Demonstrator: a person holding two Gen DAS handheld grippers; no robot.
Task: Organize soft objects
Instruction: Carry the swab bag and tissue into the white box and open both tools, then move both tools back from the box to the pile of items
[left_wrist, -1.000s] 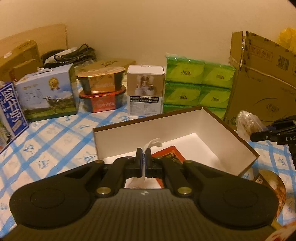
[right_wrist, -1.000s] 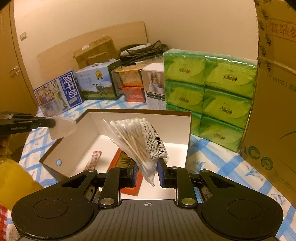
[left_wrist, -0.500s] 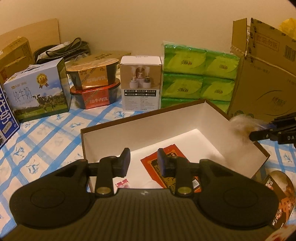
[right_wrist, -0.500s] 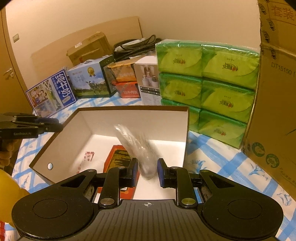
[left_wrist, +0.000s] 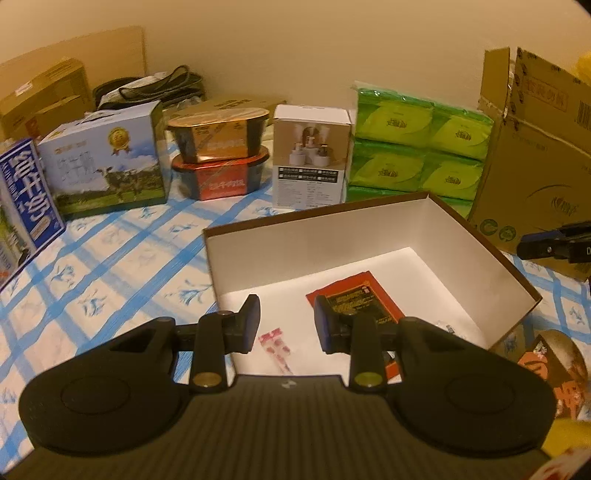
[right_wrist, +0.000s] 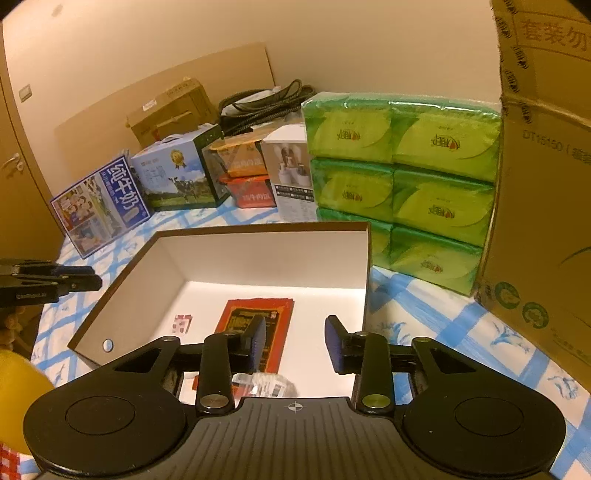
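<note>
Two sets of jaws are mine, and both stand parted with nothing between the pads. My left gripper hangs over the near edge of the open box, a shallow carton with brown outer walls and a white inside, sitting on the blue-checked surface. My right gripper is over the same box from its other side; its jaws have just been opening, and the bag of cotton swabs lies loose on the box floor just below them, a clear crinkled plastic pouch with a white barcode label, mostly hidden by the gripper body. From the left wrist only a sliver of it shows at the right jaw.

Also inside the box lie a flat red packet with a dark printed panel, near the middle of the floor, and a small pink-and-white sachet close to the near wall. Whether the tissue lies in there I cannot tell.

Behind the box stand a stack of green tissue packs, soft and glossy in their wrap, a white carton, two stacked food tubs, and a milk box. At the right side, a tall cardboard box rises just beside the green packs.
</note>
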